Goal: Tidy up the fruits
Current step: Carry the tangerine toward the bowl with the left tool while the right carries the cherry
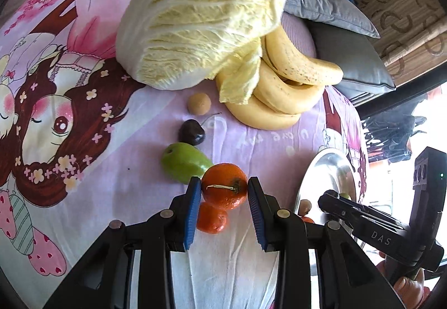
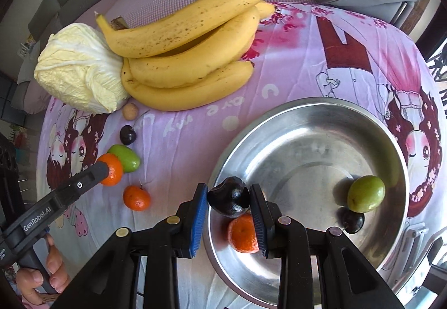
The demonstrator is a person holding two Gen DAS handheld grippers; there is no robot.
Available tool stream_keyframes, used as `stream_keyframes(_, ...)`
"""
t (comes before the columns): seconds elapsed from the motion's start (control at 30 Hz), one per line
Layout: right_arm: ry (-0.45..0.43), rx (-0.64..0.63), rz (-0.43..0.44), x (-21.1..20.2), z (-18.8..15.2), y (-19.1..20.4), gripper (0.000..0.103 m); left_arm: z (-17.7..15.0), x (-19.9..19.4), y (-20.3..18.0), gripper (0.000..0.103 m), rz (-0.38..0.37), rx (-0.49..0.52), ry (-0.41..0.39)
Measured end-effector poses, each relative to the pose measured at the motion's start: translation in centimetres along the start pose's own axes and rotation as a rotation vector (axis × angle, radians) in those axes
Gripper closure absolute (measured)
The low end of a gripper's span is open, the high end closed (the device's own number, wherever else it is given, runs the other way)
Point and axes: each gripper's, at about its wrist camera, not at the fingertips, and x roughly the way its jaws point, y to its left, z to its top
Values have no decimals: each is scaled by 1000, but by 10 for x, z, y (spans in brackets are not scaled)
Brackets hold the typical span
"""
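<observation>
My left gripper point(image 1: 224, 183) is shut on an orange mandarin point(image 1: 223, 197), held just above the pink printed cloth. The right wrist view shows the same mandarin point(image 2: 113, 173) beside a green fruit point(image 2: 125, 158). My right gripper point(image 2: 229, 191) is shut on a dark cherry point(image 2: 229, 201) over the near-left rim of a steel bowl point(image 2: 307, 158). Inside the bowl lie a mandarin point(image 2: 243, 233), a green fruit point(image 2: 366, 193) and another dark cherry point(image 2: 353, 221). A second mandarin point(image 2: 137, 197), a dark cherry point(image 2: 128, 135) and a small tan fruit point(image 2: 130, 110) rest on the cloth.
A bunch of bananas point(image 2: 190, 57) and a napa cabbage point(image 2: 78, 69) lie at the far side of the cloth. Grey and patterned cushions point(image 1: 335, 10) sit behind them. A person's hand point(image 2: 53, 267) holds the left gripper's handle.
</observation>
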Motion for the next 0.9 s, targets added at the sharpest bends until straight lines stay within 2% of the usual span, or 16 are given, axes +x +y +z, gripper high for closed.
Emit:
stream_keyframes(0.2,3,37,-22,-4,-5,-10,70,-9,8,-26,69,-23,68,40)
stream_keyframes(0.23,3,42,-23,-6,-6,-15,70,-10,12,-34,77,-22,80,43)
stream_keyframes(0.27,3,47,-25,-6,-6,-16,70,-11,16,-41,79,-27,92,49)
stream_keyframes(0.47,5,75,-31,-6,-8,-32,70,-16,25,-66,79,-33,152,78)
stream_keyframes(0.67,9,84,-21,0,-10,-38,70,-8,40,-57,79,16,115,86)
stream_keyframes(0.9,26,84,-19,6,-15,-40,71,-5,50,-39,78,34,69,113)
